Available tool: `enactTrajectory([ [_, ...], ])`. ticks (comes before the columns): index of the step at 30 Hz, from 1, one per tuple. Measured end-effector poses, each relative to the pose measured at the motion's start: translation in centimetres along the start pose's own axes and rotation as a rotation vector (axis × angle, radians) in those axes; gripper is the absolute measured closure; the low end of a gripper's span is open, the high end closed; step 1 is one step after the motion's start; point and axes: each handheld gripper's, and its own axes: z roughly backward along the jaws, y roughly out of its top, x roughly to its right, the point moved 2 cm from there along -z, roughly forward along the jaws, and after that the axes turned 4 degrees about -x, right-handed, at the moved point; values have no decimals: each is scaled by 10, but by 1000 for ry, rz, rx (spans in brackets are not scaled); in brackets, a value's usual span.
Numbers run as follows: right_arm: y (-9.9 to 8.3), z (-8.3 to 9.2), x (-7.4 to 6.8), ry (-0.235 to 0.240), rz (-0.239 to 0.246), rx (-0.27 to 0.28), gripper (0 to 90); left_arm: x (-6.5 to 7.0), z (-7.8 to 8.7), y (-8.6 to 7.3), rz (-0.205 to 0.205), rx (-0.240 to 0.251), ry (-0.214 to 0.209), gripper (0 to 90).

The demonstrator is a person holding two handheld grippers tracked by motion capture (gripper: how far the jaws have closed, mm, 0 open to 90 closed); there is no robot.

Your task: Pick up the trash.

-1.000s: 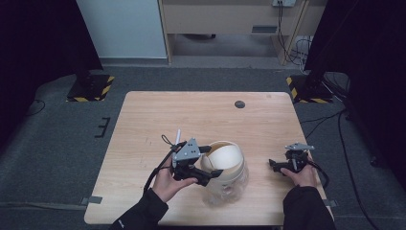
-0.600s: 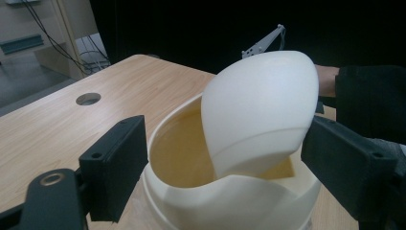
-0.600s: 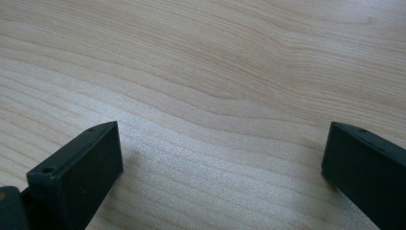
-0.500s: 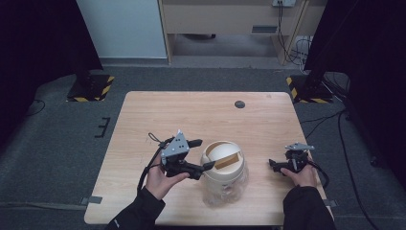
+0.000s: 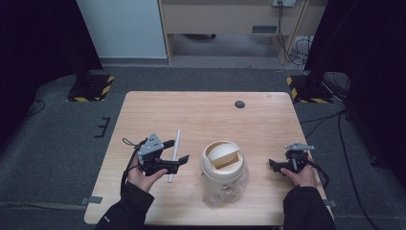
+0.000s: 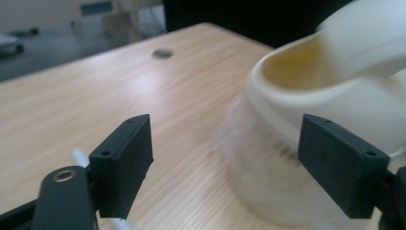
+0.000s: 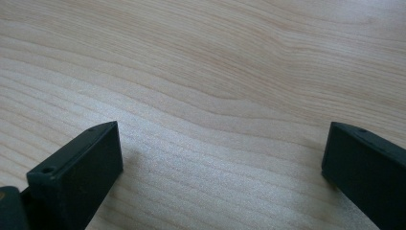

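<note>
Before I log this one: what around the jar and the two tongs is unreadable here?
- Jar contents: high view, too small, and the cream lid covers them.
- Jar wall: left gripper view, motion-blurred.
- White straw: left gripper view, a jaw hides most of it.
- Dark disc: high view, too small to identify.

1. The right hand-held gripper (image 7: 222, 167) is seen from its own camera, with two black jaws rising from the bottom corners of the view.
2. The jaws are held wide apart, and nothing is gripped between them.
3. A small screw hole is seen on the upper face of each jaw.
4. A light wooden worktop (image 7: 215, 72) with wavy grain is seen beyond and between the jaws.
5. A faint shadow is cast on the wood beside the left-hand jaw.
</note>
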Motion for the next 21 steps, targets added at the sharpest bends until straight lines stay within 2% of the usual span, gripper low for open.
enactTrajectory([
  [1,0,0,0,0,0,0,6,-6,-4,-6,10,-22,19,203],
  [2,0,0,0,0,0,0,6,-6,-4,-6,10,-22,19,212],
  [4,0,0,0,1,-1,0,6,-16,-12,-19,44,-67,50,219],
  [5,0,0,0,1,0,0,6,-23,-20,-28,67,-101,81,224],
  [6,0,0,0,1,0,0,6,-23,-20,-28,67,-101,81,228],
  [7,0,0,0,1,-1,0,6,-29,-28,-37,95,-155,102,247],
  [8,0,0,0,0,0,0,6,-31,-31,-40,104,-171,109,254],
  [10,0,0,0,0,0,0,6,-31,-33,-43,107,-187,113,254],
  [11,0,0,0,0,0,0,6,-31,-38,-47,91,-227,128,277],
  [12,0,0,0,0,0,0,6,-31,-40,-49,85,-247,135,278],
  [17,0,0,0,0,0,0,6,-31,-45,-54,93,-290,147,333],
  [19,0,0,0,0,0,0,6,-32,-47,-58,101,-319,158,350],
  [20,0,0,0,0,0,0,6,-34,-48,-61,98,-357,174,380],
  [21,0,0,0,0,0,0,6,-34,-48,-61,98,-357,174,397],
])
